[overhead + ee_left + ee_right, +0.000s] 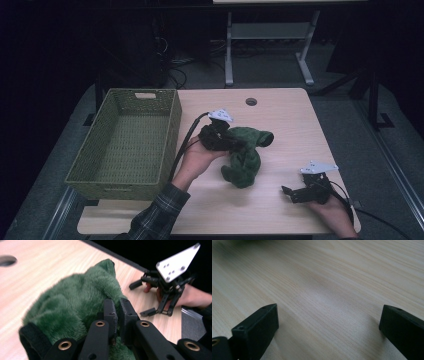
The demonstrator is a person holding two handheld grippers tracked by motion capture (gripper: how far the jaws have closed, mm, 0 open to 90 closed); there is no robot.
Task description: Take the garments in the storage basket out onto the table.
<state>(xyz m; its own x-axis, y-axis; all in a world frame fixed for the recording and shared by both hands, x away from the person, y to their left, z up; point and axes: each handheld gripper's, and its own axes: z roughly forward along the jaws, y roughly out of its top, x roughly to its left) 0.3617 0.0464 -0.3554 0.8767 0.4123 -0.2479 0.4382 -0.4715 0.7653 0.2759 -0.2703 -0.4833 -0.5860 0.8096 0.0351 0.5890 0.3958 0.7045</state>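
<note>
A fuzzy green cloth [246, 152] lies crumpled at the middle of the wooden table [280, 115]. My left gripper [227, 140] sits at its left edge, jaws pinched together on a fold of the green cloth [75, 300]; the left gripper [118, 312] has only a sliver of fabric between its pads. My right gripper [290, 192] rests low near the table's front right corner, jaws wide apart. In the right gripper view the right gripper [329, 325] has bare wood between its fingertips. The right gripper [142, 298] also shows beyond the cloth in the left gripper view.
A green woven basket [172, 135] stands along the table's left side, its inside bare. A round cable hole [251, 101] sits near the far edge. A desk frame [267, 45] stands on the floor behind the table.
</note>
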